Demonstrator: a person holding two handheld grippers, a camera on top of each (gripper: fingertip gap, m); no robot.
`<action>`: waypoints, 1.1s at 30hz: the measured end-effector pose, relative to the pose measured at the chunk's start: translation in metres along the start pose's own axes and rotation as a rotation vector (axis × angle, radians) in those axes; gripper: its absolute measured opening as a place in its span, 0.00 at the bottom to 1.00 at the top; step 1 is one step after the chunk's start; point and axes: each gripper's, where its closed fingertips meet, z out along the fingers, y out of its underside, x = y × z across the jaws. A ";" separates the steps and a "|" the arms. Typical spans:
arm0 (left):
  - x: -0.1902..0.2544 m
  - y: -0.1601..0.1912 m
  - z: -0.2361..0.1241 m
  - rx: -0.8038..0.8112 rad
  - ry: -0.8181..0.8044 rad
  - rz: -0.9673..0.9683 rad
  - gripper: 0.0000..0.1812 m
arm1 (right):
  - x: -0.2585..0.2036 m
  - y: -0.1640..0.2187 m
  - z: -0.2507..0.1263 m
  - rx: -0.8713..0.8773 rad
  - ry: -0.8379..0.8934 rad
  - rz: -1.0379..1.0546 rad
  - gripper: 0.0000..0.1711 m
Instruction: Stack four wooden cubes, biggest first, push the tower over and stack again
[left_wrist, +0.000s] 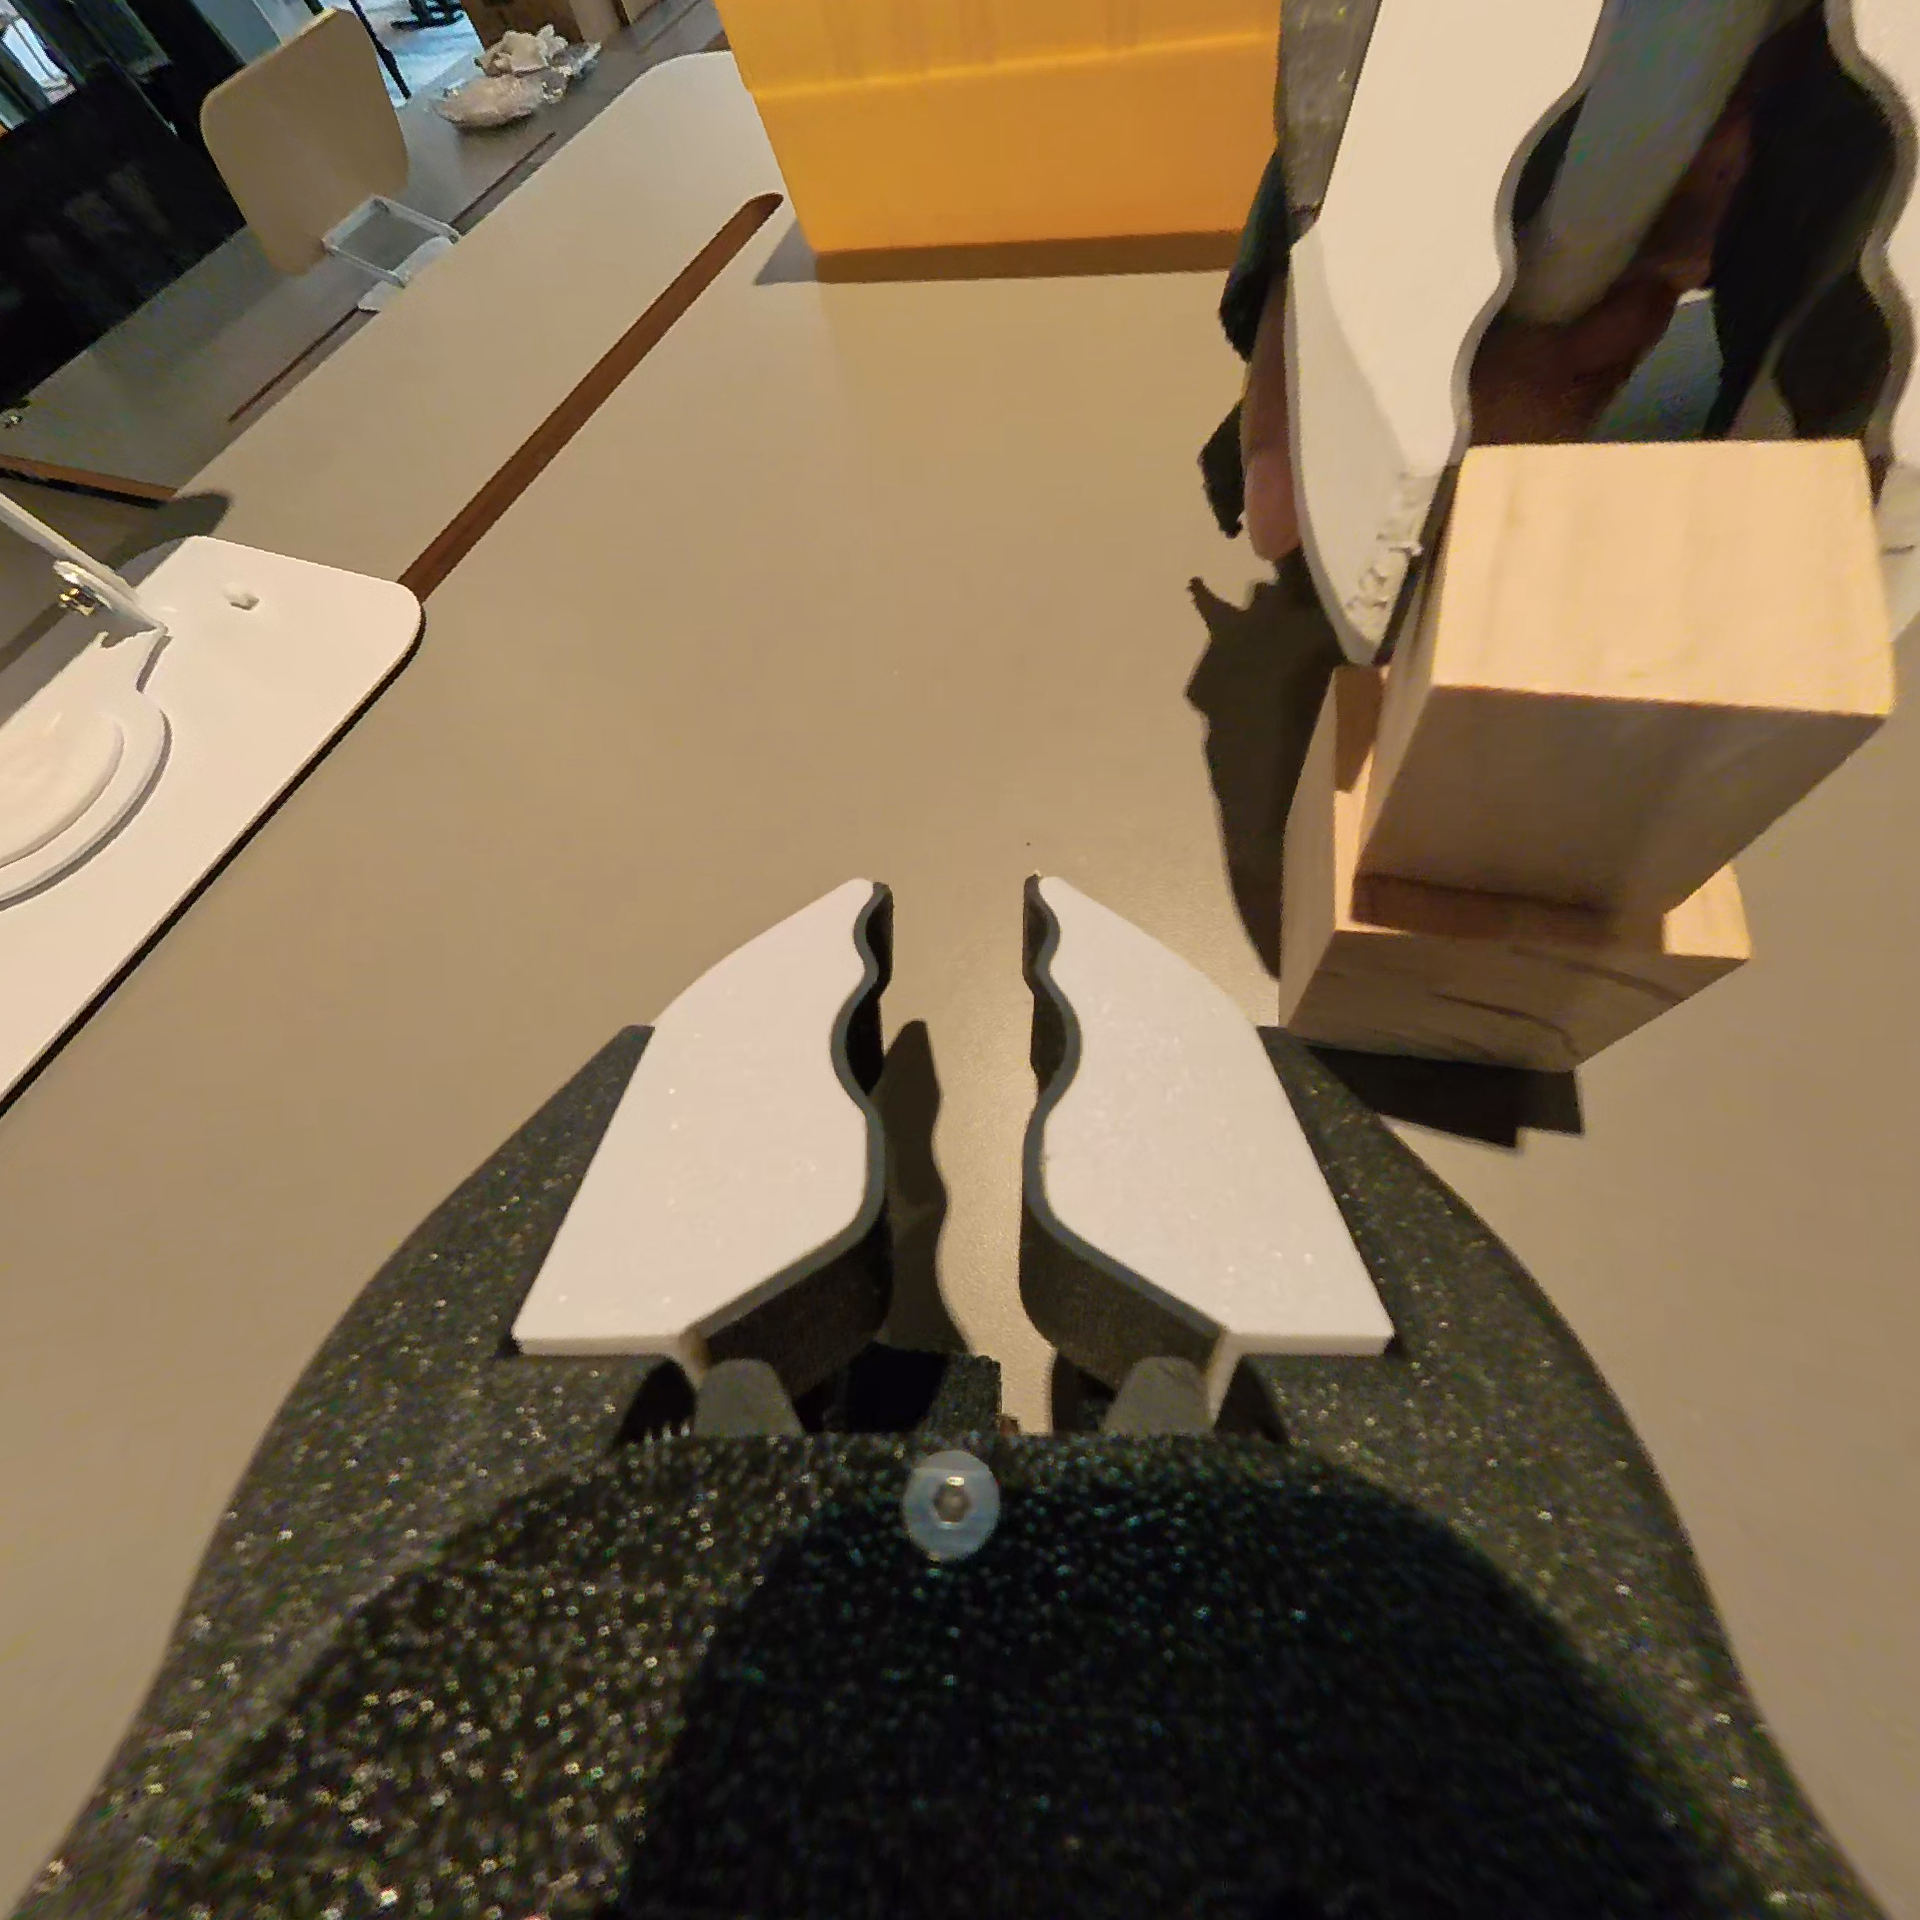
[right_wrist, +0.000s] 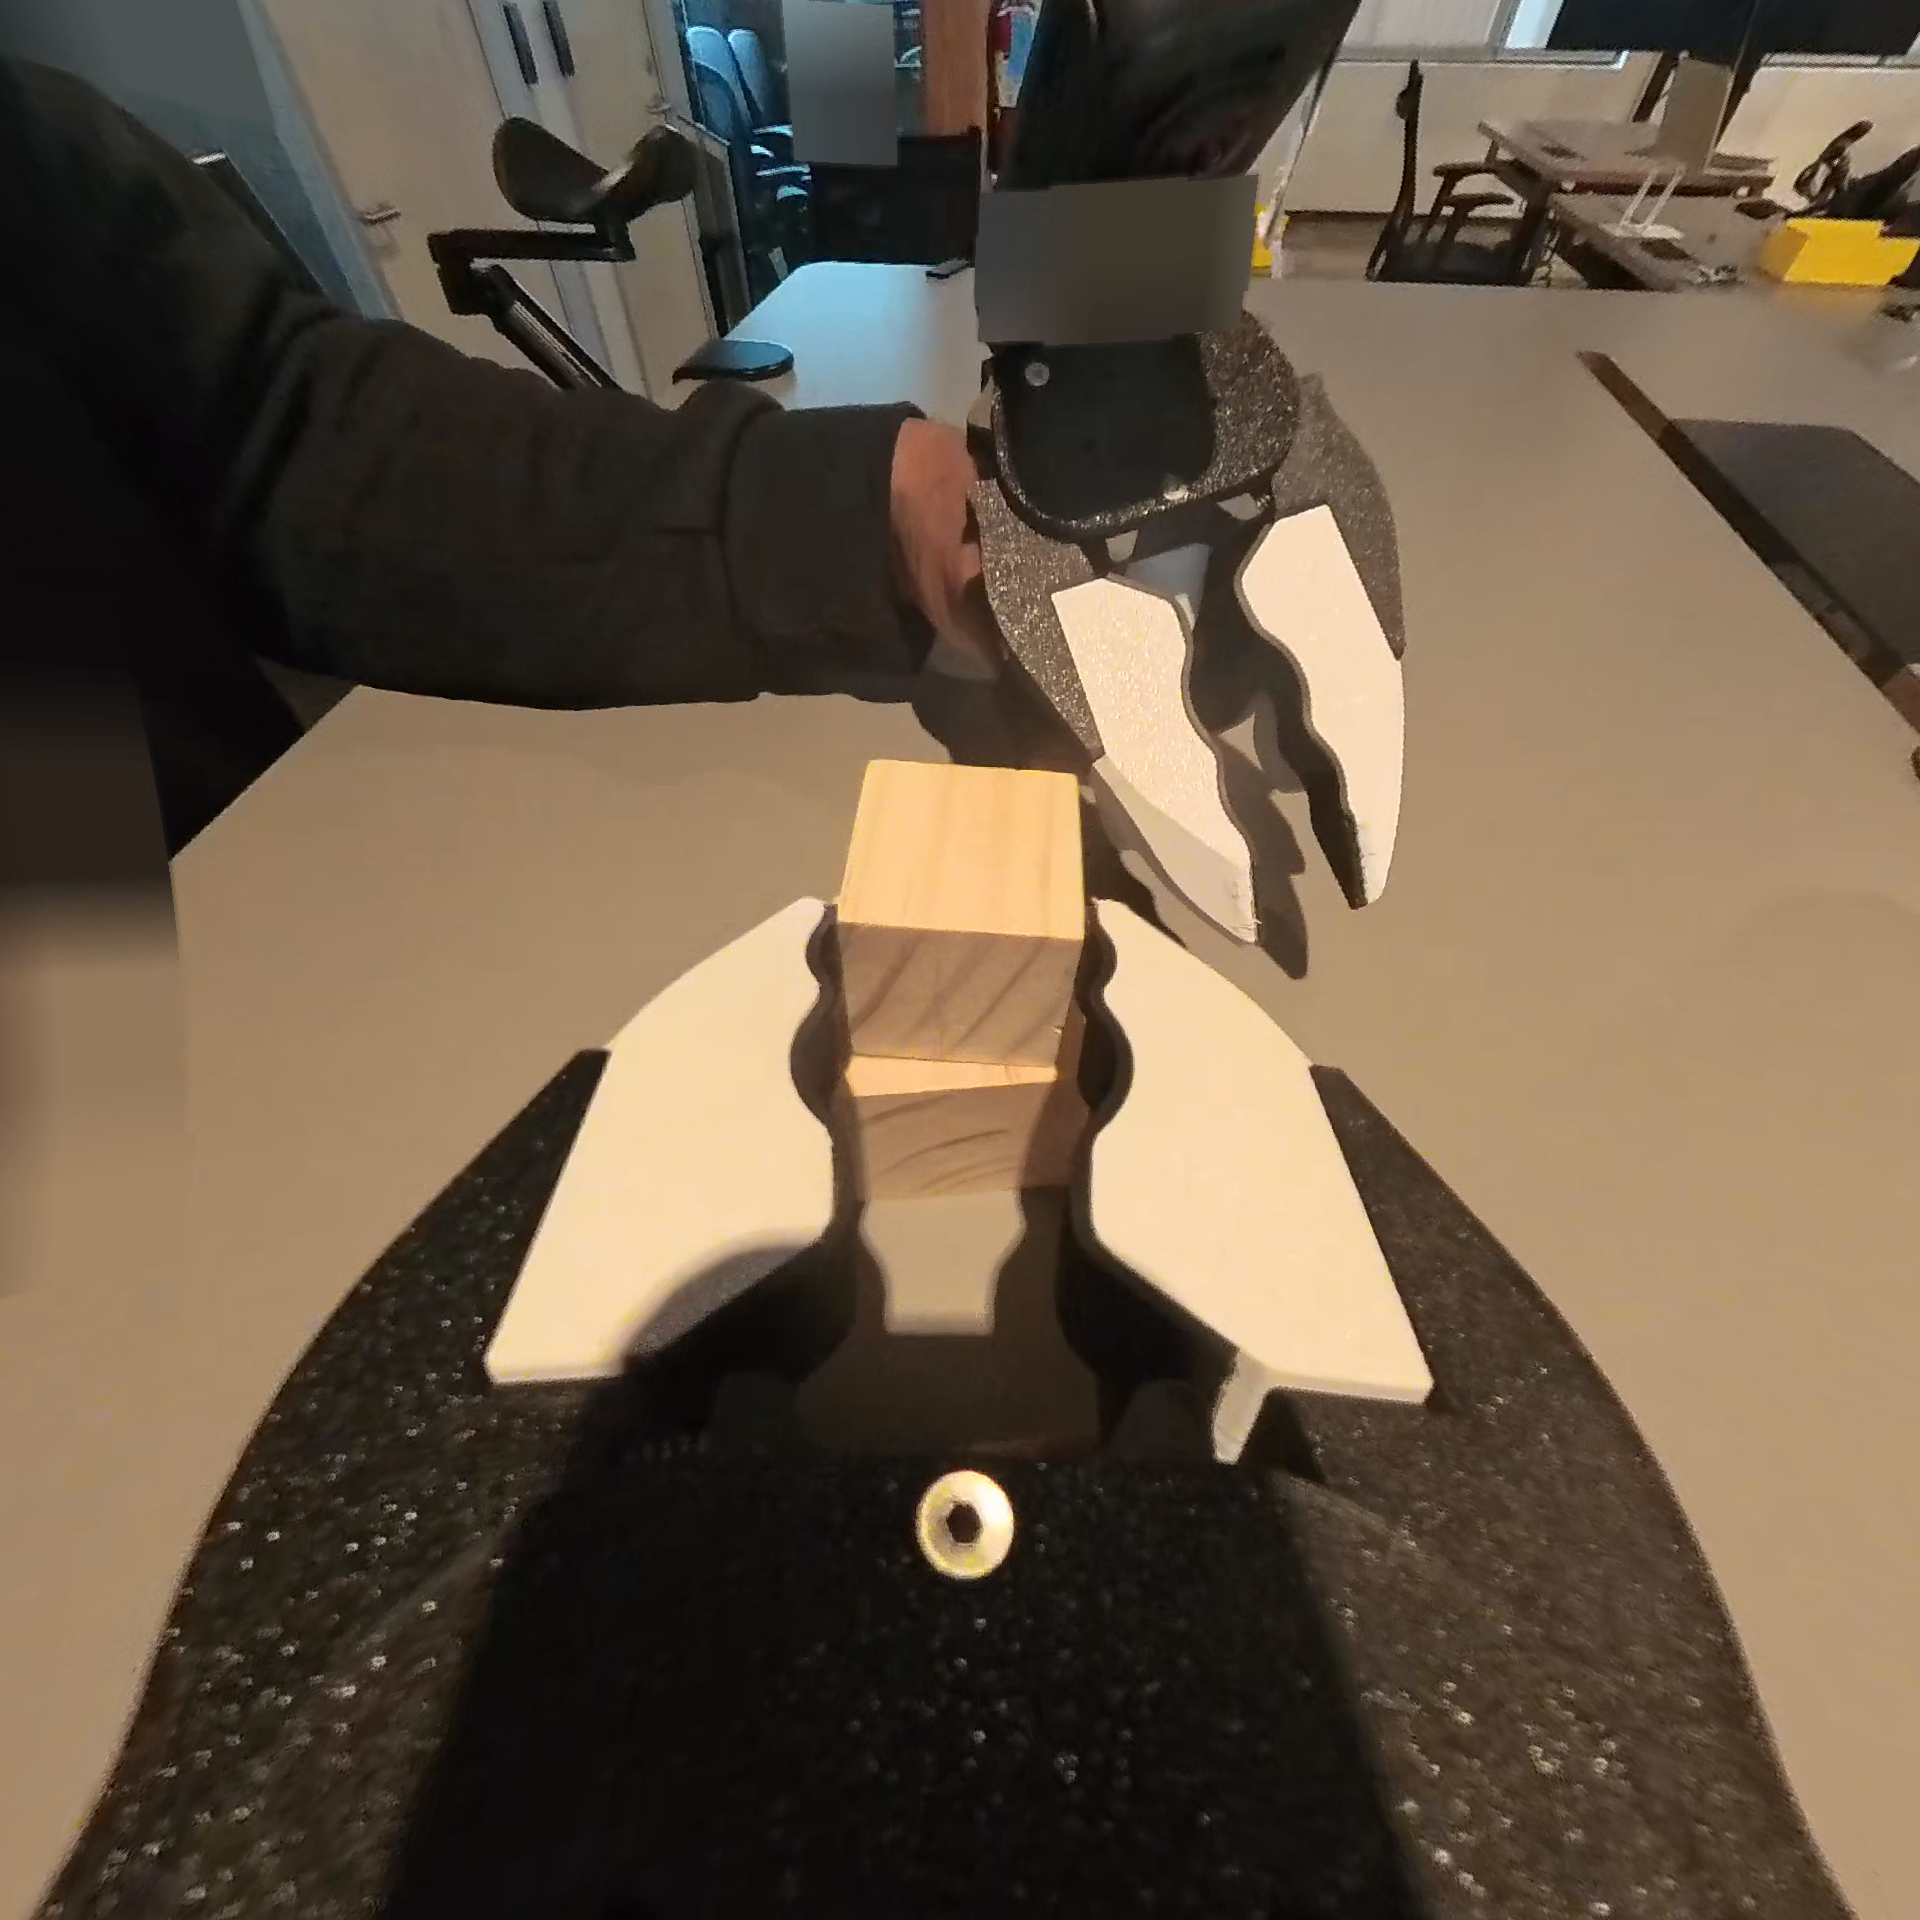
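Note:
Two light wooden cubes stand stacked on the beige table (left_wrist: 727, 623). My right gripper (right_wrist: 961, 925) is shut on the upper cube (right_wrist: 961, 894), with one white finger on each side of it. That cube sits on or just above the lower cube (right_wrist: 956, 1132); I cannot tell whether they touch. In the left wrist view the upper cube (left_wrist: 1621, 665) and lower cube (left_wrist: 1507, 977) are at the right, with the right gripper reaching down from above. My left gripper (left_wrist: 956, 894) is empty, its fingers slightly apart, low over the table to the left of the stack. It also shows in the right wrist view (right_wrist: 1299, 904).
A yellow box (left_wrist: 997, 114) stands at the far side of the table. A white board (left_wrist: 260, 665) with a round part lies at the left edge. A person's dark sleeve (right_wrist: 520, 540) reaches in from the left. Chairs and other tables stand beyond.

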 end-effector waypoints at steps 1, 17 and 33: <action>0.000 0.000 0.000 0.000 0.001 0.000 0.13 | 0.000 0.000 0.000 0.002 0.000 0.003 0.25; 0.004 -0.003 -0.008 0.042 0.046 -0.025 0.15 | -0.006 -0.015 -0.017 0.132 0.095 0.040 0.26; 0.045 0.009 -0.025 0.000 0.296 -0.023 0.15 | -0.023 0.031 -0.021 -0.097 0.383 0.179 0.32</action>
